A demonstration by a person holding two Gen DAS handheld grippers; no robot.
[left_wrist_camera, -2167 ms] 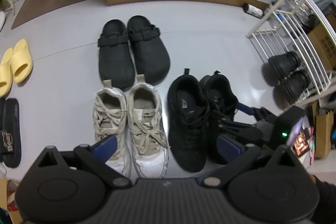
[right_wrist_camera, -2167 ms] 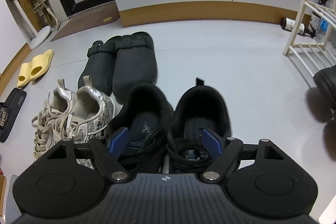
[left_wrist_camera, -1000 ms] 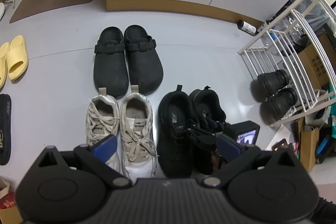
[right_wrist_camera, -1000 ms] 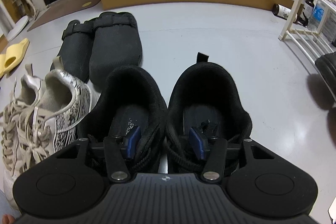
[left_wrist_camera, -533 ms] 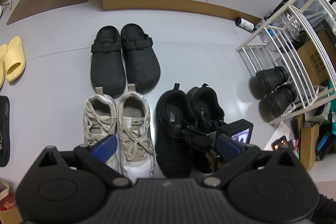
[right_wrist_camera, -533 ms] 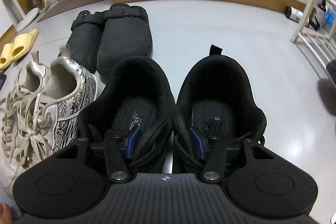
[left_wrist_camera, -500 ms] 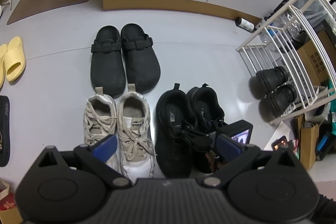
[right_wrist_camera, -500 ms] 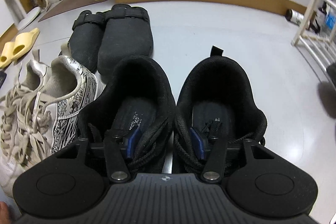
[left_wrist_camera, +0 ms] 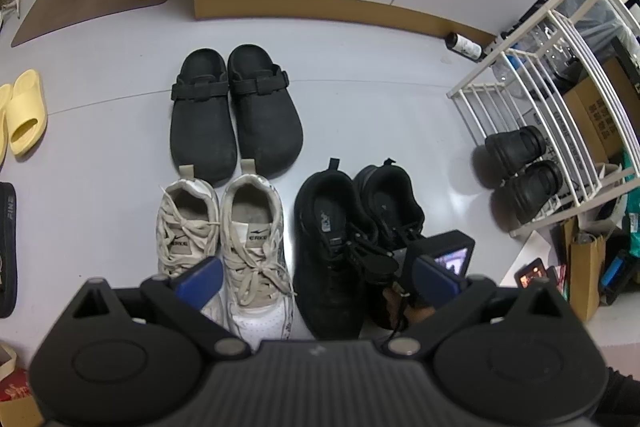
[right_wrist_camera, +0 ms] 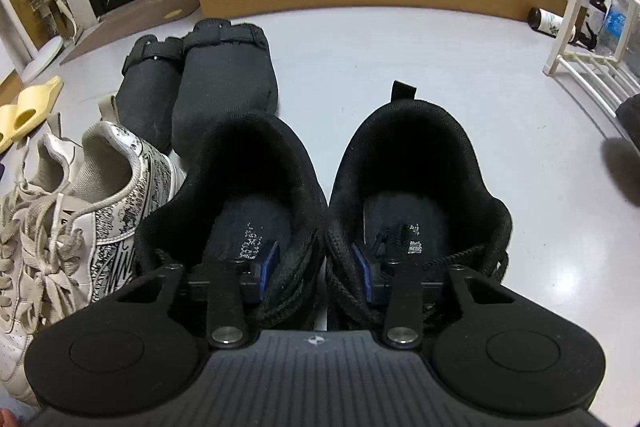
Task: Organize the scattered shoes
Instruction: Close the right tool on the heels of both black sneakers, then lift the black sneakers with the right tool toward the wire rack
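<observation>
While the right tool (right_wrist_camera: 316, 269) is closing, one finger inside each black sneaker (right_wrist_camera: 248, 203), it pinches their inner walls together; half a second ago it stood wider. The left tool (left_wrist_camera: 316, 277) hangs wide and empty. White sneakers (left_wrist_camera: 220, 227) and clogs (left_wrist_camera: 234, 111) are paired; the yellow slippers (left_wrist_camera: 24, 117) remain.

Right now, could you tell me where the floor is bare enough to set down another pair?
The widest bare floor lies between the black clogs and the white rack, behind the black sneakers. A second patch lies between the yellow slides and the clogs. It is crowded where white sneakers, black sneakers and clogs nearly touch.
</observation>
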